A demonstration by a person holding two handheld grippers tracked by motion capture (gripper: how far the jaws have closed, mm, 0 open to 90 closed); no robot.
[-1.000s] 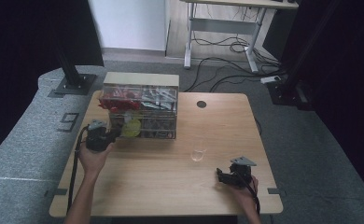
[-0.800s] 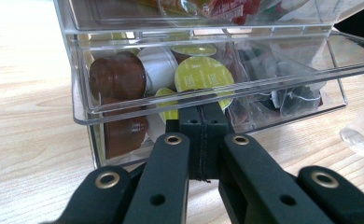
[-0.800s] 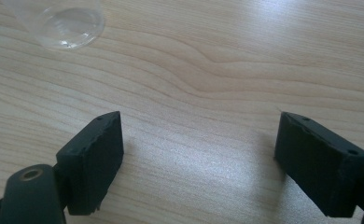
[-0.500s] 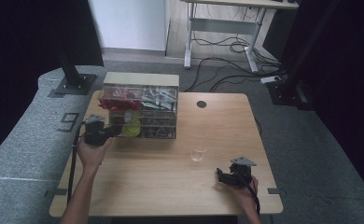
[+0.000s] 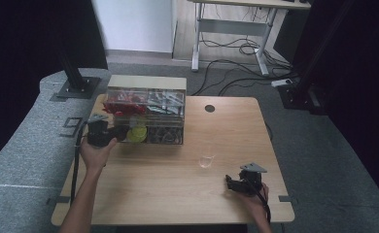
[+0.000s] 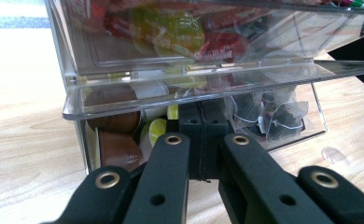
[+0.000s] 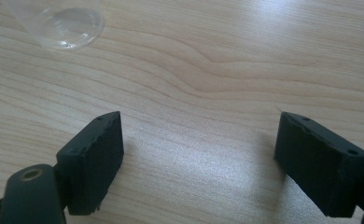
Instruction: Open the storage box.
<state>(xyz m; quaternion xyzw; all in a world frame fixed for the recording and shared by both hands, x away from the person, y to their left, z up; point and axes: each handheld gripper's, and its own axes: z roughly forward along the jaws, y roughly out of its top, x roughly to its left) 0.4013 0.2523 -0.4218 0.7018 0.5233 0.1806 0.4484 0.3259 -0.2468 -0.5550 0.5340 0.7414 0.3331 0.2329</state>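
A clear acrylic organiser [image 5: 146, 116] stands at the table's far left, with red packets above and yellow and brown capsules below. In the left gripper view the organiser [image 6: 194, 60] looms close, its clear lip just above the jaw tips. My left gripper [image 5: 120, 132] is at its lower left front, and the pads of the gripper [image 6: 202, 116] are pressed together with nothing seen between them. My right gripper [image 5: 230, 183] rests near the front right, and its jaws [image 7: 199, 158] stand wide apart over bare wood. A small clear cup [image 5: 207, 161] lies beyond it, and that cup [image 7: 61, 21] shows at upper left.
The wooden table [image 5: 187, 204] has a round cable hole [image 5: 210, 108] at the back. Dark tea bags [image 6: 273, 116] fill the organiser's lower right compartment. A cable trails from each gripper. Desk legs and cords [image 5: 236, 48] lie on the floor beyond the table.
My left hand has edged a little farther away, closer to the organiser's front. The right gripper and the cup have stayed where they were.
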